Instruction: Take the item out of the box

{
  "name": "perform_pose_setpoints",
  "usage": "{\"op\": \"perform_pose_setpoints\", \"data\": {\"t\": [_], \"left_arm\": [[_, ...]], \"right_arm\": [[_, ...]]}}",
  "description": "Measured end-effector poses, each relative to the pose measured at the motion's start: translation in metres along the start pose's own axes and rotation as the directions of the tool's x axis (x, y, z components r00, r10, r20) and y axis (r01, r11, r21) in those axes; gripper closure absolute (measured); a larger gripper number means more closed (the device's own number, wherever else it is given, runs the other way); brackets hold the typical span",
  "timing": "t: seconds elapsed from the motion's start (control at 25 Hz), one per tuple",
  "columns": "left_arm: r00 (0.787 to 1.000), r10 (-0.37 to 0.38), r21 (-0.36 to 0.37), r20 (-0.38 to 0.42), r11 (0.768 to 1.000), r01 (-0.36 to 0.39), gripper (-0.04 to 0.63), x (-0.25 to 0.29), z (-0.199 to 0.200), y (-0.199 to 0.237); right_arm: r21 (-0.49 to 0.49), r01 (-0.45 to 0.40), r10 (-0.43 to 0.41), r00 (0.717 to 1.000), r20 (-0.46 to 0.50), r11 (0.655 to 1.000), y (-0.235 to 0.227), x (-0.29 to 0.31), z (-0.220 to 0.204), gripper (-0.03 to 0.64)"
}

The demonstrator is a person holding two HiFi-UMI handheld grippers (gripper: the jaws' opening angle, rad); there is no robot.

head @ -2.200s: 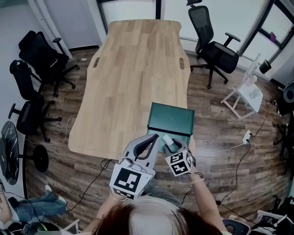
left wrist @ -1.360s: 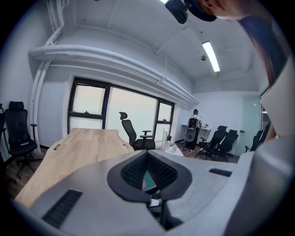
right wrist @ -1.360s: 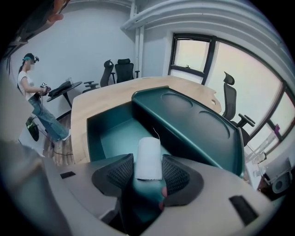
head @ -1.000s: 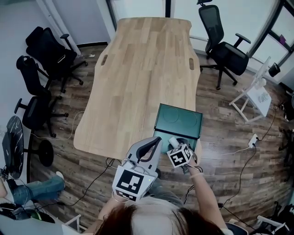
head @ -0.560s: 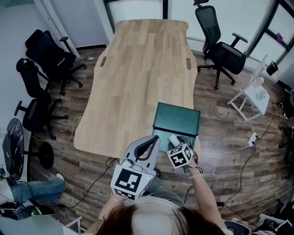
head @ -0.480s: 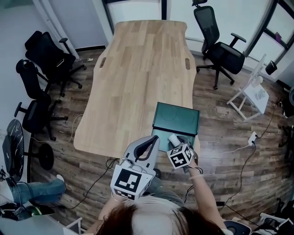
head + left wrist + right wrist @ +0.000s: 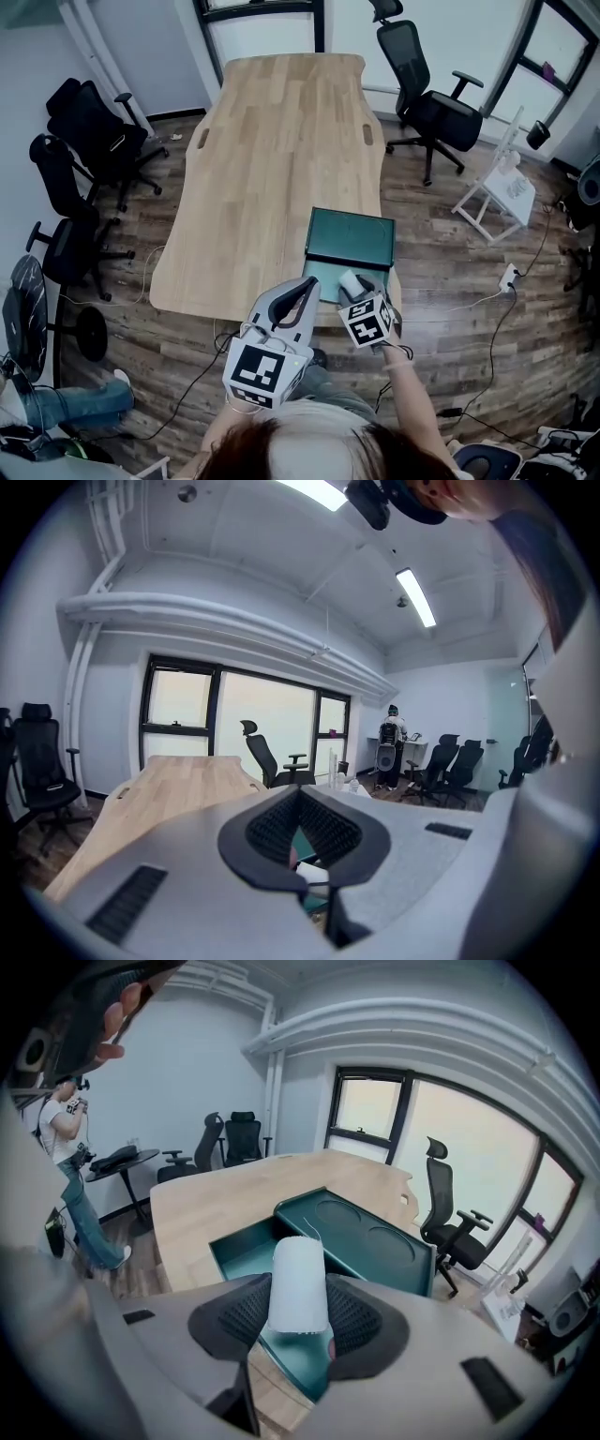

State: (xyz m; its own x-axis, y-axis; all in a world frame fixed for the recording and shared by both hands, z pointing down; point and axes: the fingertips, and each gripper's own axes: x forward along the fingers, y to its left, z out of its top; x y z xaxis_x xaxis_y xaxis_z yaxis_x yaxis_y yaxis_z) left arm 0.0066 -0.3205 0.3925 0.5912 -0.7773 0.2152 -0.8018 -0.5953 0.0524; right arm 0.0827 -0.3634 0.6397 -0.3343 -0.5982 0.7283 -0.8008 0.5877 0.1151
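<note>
A dark green box (image 7: 349,246) lies open at the near right corner of the wooden table (image 7: 272,141), its lid (image 7: 375,1237) folded back. My right gripper (image 7: 354,286) is shut on a white cylinder (image 7: 299,1283), held above the box's open tray (image 7: 246,1244); the white cylinder (image 7: 352,282) shows pale at the jaw tips in the head view. My left gripper (image 7: 305,292) hovers just left of the box with its jaws together and nothing between them. In the left gripper view the closed left gripper (image 7: 300,803) points along the table.
Black office chairs (image 7: 80,141) stand on the wood floor left of the table, another chair (image 7: 427,103) at the far right. A white folding stand (image 7: 497,192) sits further right. Cables trail on the floor (image 7: 487,300). A person (image 7: 390,752) stands far off.
The right gripper has lifted the white cylinder a little higher over the box. The left gripper has kept its place beside the box. The head camera has shifted slightly.
</note>
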Motion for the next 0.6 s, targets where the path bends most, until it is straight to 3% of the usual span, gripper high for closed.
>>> {"op": "perform_pose_setpoints", "data": {"t": [0.6], "left_arm": [[0.999,-0.004,0.016,0.051,1.000,0.003,0.588,-0.052,0.009,-0.015]], "right_arm": [[0.119,0.069,-0.088,0.983,0.162,0.990,0.018,-0.063,0.035,0.417]]}}
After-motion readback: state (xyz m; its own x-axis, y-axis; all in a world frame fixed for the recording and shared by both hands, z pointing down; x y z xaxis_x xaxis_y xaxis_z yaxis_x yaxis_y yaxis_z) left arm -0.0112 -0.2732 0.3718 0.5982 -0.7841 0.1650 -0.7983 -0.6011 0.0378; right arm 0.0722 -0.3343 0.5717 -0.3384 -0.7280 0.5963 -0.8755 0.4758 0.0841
